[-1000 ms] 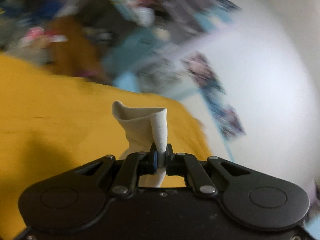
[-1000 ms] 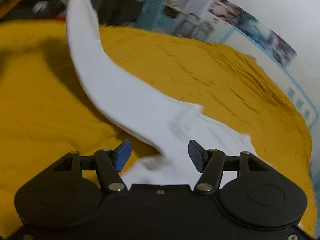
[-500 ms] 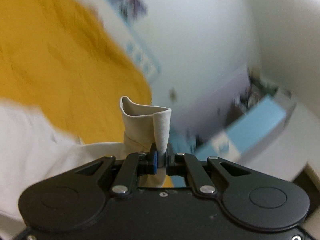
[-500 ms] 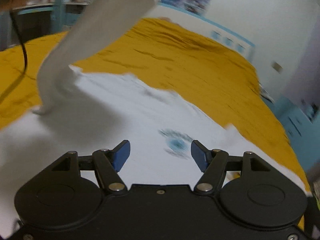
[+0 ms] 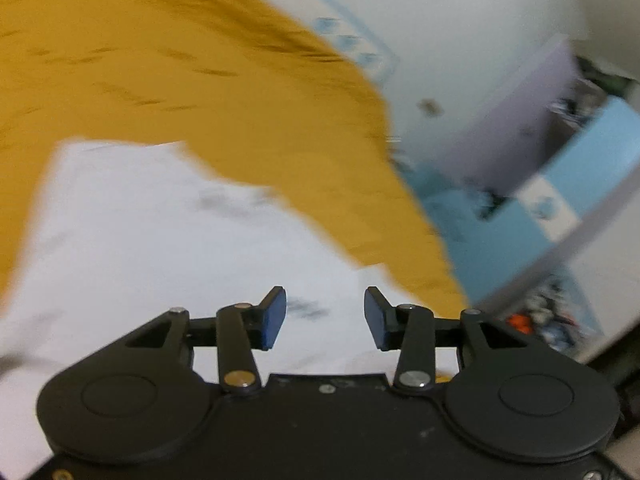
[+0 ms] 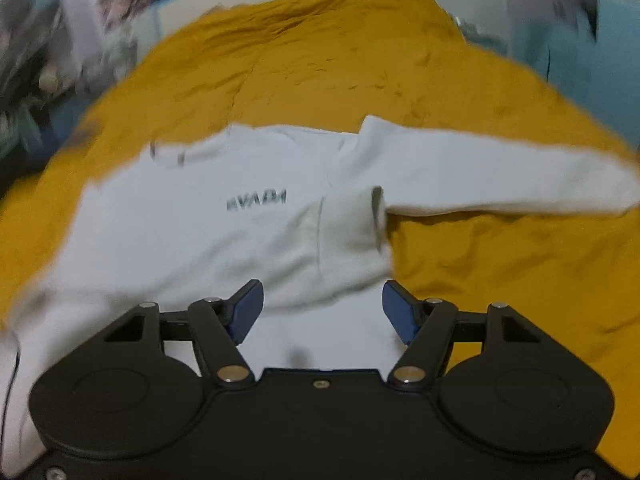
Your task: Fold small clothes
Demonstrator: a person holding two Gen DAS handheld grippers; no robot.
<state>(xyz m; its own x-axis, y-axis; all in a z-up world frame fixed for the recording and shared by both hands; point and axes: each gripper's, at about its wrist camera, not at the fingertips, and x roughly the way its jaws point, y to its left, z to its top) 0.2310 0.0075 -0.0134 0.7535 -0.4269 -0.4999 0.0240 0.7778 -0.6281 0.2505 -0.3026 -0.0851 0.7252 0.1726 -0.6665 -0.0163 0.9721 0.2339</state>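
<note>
Hovering over white sweatshirt (image 6: 224, 240) spread on the mustard bedspread (image 6: 340, 64); our left gripper (image 5: 325, 318) just opened, jaws apart, empty; right gripper (image 6: 323, 312) wide, empty.

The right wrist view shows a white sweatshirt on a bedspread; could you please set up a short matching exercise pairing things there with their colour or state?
Column one:
1. long-sleeved white cotton sweatshirt
2. mustard-yellow fabric bedspread
3. sweatshirt's long sleeve
4. right gripper

Column two:
A. jaws apart, nothing between the pads
B. wrinkled, lying under the garment
C. stretched out sideways towards the picture's right
D. spread out, dark lettering on it

Pairs: 1-D, 2-B, 3-C, 4-A
</note>
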